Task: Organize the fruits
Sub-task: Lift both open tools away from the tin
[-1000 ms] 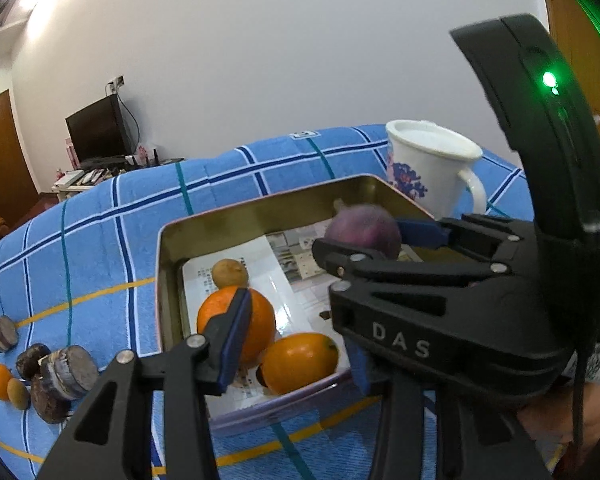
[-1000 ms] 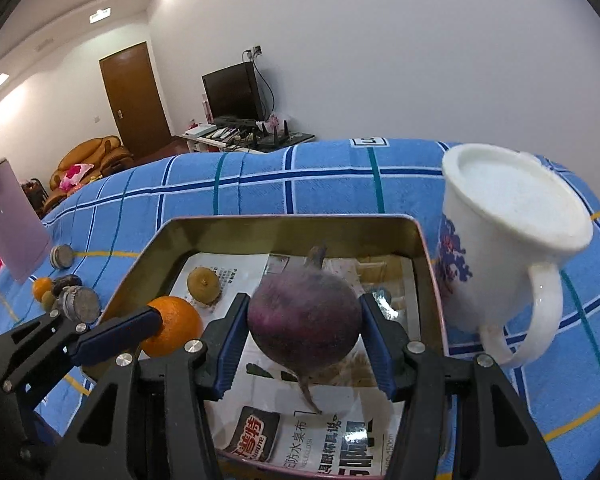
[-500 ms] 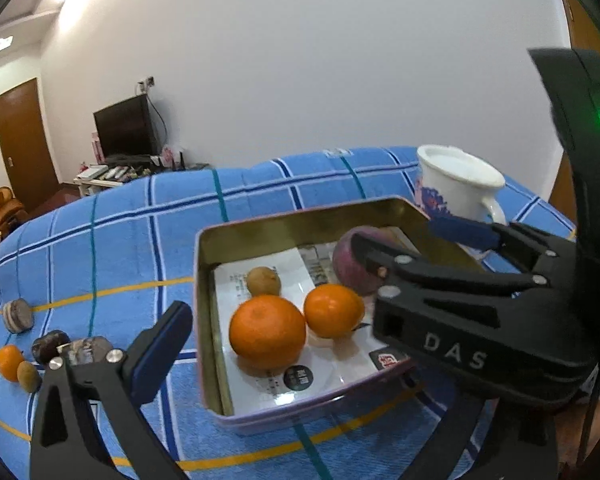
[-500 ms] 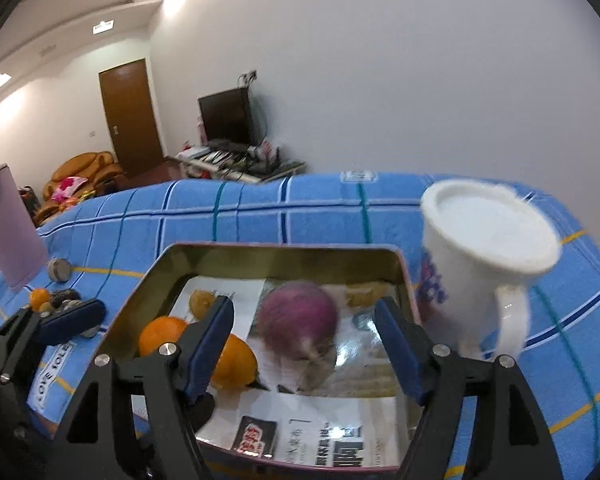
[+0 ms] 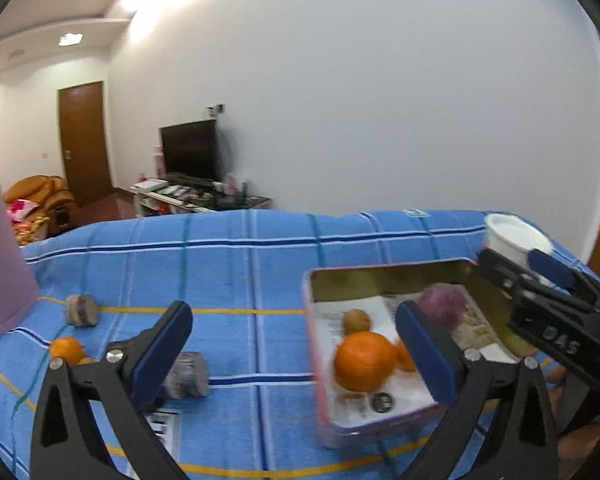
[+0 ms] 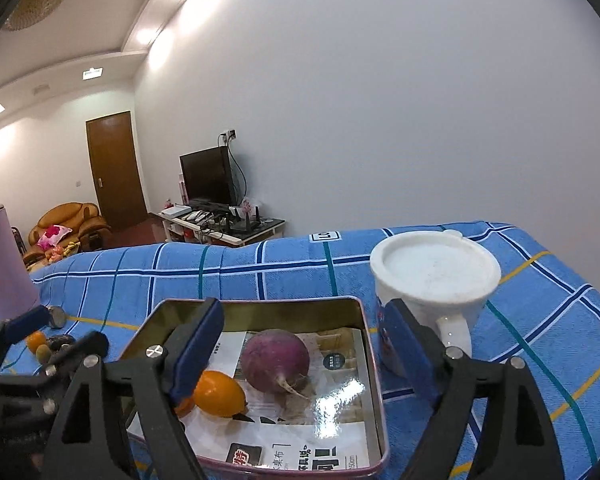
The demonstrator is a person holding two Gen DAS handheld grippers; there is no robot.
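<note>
While the right gripper (image 6: 304, 360) opens empty above the tin (image 6: 374, 364) holding the purple root (image 6: 276, 362), loose fruit (image 5: 66, 350) lies left of the wide-open, empty left gripper (image 5: 292, 352), the nearer one.

A broad stretch of bare blue cloth (image 5: 256, 280) lies between the tin (image 6: 374, 364) and the small things on the left — a round block (image 5: 186, 376), a little orange (image 5: 66, 350). The white mug (image 6: 434, 292) stands just beside the tin's right wall, closing that side. Inside the tin, a purple bulb (image 6: 276, 362) and an orange fruit (image 6: 219, 394) fill the left and middle — the printed paper at the near right is free.
</note>
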